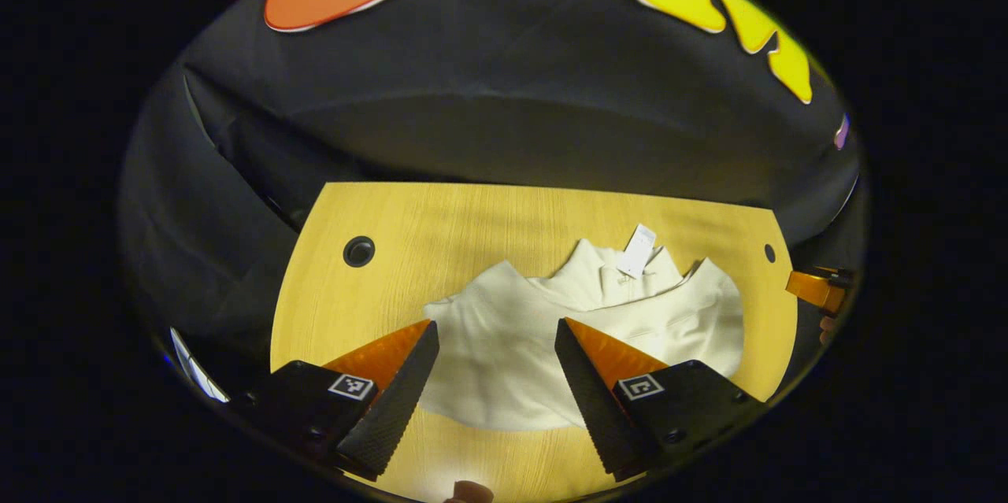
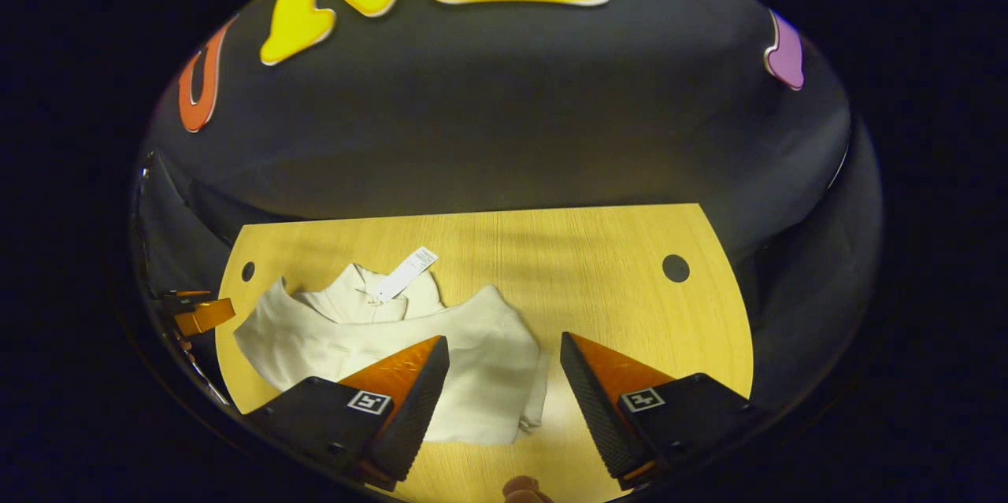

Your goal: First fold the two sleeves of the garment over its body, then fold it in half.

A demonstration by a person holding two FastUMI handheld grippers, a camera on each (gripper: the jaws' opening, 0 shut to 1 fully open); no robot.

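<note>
Garment folded on table, beyond L gripper & R gripper; both jaws apart, untouching

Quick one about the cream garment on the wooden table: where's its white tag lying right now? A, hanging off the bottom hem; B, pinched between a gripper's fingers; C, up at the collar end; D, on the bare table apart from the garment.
C: in the left gripper view the white tag lies at the collar of the garment, far from both open grippers.
</note>
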